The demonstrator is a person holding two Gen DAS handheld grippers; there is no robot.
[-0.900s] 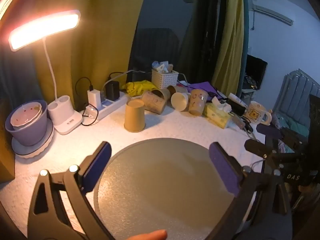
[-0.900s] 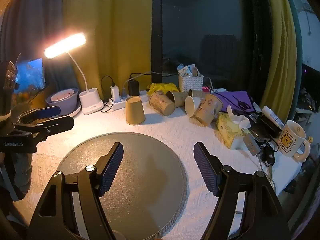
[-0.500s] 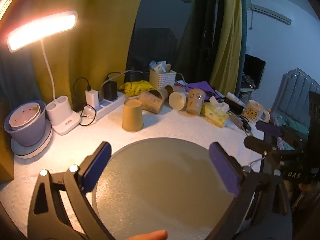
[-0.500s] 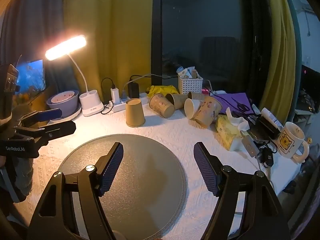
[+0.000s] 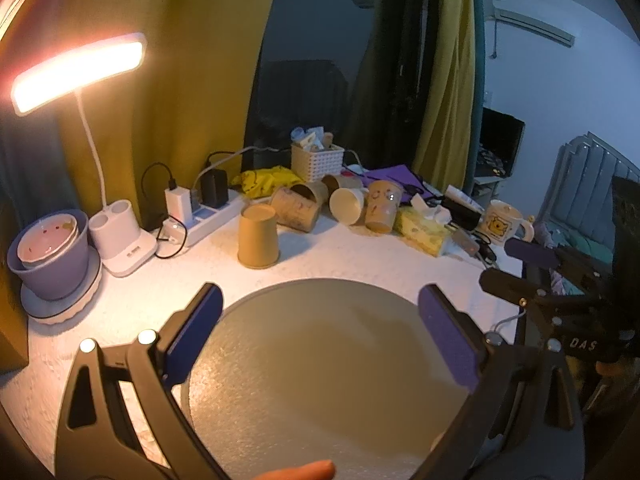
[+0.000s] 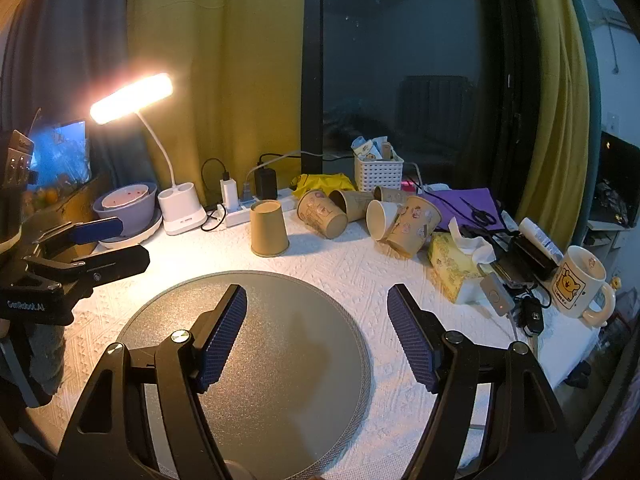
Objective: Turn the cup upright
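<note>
A plain brown paper cup (image 5: 258, 237) stands upside down on the white table, just beyond the round grey mat (image 5: 320, 380); it also shows in the right wrist view (image 6: 269, 229). My left gripper (image 5: 320, 312) is open and empty, hovering over the mat, well short of the cup. My right gripper (image 6: 316, 312) is open and empty over the same mat (image 6: 260, 360). The left gripper shows at the left edge of the right wrist view (image 6: 96, 240), and the right gripper shows at the right edge of the left wrist view (image 5: 532, 264).
Several printed paper cups (image 6: 324, 214) lie on their sides behind the plain cup. A lit desk lamp (image 5: 120, 236), a power strip (image 5: 208, 216), a purple bowl stack (image 5: 52, 252), a tissue pack (image 6: 456, 268) and a bear mug (image 6: 576, 284) crowd the table's back and right.
Both grippers have drawn back slightly from the cups and stay open. Nothing on the table has moved.
</note>
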